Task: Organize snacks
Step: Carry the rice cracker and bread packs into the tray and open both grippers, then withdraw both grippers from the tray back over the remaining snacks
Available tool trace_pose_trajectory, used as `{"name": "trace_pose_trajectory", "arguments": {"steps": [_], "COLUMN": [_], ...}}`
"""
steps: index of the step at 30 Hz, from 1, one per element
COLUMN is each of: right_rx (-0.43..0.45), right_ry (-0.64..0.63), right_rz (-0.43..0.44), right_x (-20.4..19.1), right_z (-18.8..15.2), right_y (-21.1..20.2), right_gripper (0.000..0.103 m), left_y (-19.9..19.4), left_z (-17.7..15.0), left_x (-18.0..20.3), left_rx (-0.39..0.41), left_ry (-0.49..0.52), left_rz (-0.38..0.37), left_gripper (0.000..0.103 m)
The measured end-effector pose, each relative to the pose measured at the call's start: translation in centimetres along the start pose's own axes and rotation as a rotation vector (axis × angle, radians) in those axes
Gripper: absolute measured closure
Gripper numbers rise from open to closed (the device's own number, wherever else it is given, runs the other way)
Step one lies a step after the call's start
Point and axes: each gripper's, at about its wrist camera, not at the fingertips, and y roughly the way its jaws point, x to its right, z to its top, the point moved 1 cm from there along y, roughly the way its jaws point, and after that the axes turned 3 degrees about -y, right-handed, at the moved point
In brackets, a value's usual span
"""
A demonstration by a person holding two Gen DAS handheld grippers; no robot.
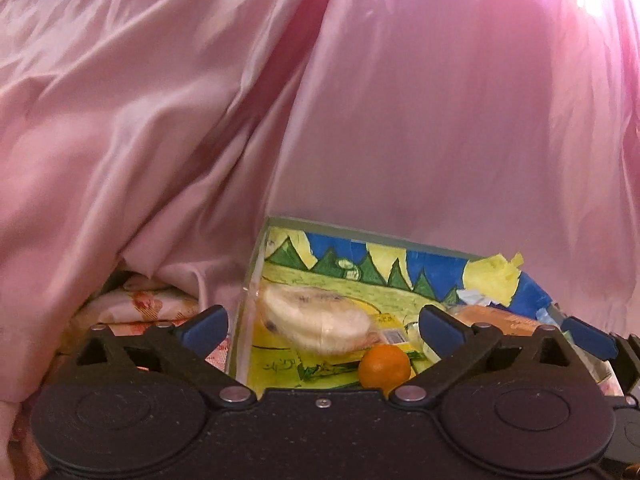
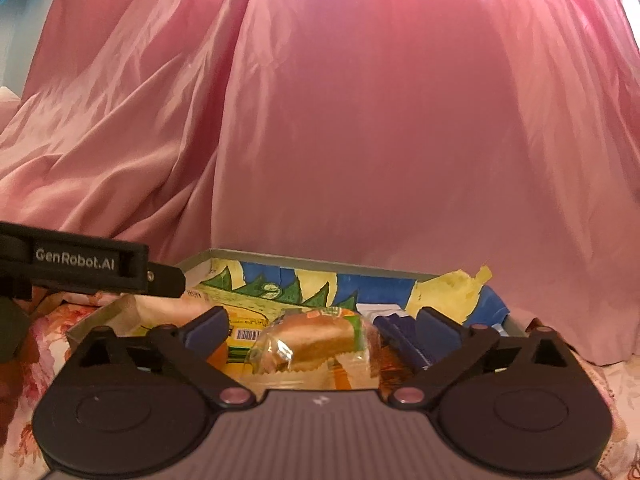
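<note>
The left hand-held gripper [image 1: 322,330] is hovering spread wide and empty over the box [image 1: 256,264], above a wrapped bun [image 1: 316,320] and an orange [image 1: 384,368]. The right hand-held gripper [image 2: 322,330] is gaping too, released above a wrapped sandwich [image 2: 316,340].

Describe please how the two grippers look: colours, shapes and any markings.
The left gripper has a black speckled body, two round black discs, black linkage arms with silver pivots, and blue fingertips. The right gripper is alike, but its body is grey and ribbed. In the right view, the left gripper's side reads "GenRobot.AI".
</note>
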Motion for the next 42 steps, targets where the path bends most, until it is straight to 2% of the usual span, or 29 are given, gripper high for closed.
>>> {"name": "trace_pose_trajectory", "arguments": {"steps": [14, 21, 27, 35, 42], "right_rx": [0.116, 0.174, 0.185, 0.152, 0.133], "right_ry": [0.084, 0.106, 0.056, 0.015, -0.067], "right_rz": [-0.056, -0.089, -0.093, -0.076, -0.028], "right_x": [1.1, 0.8, -1.1, -3.0, -4.7], "right_z": [1.7, 1.1, -0.3, -3.1, -5.2], "right_y": [-7.1, -11.0, -13.6, -16.2, -18.0], "right_gripper": [0.0, 0.0, 0.0, 0.0, 0.0], "left_y": [-6.0, -9.6, -12.2, -14.1, -14.3], "left_z": [1.1, -0.2, -2.3, -5.7, -9.3], "left_x": [-0.9, -2.1, -3.0, -3.6, -5.2], "left_rx": [0.082, 0.103, 0.113, 0.083, -0.017], "left_ry": [0.002, -0.011, -0.041, -0.043, -0.04], "left_rz": [0.05, 0.074, 0.055, 0.053, 0.092], "left_gripper": [0.001, 0.001, 0.001, 0.001, 0.001]}}
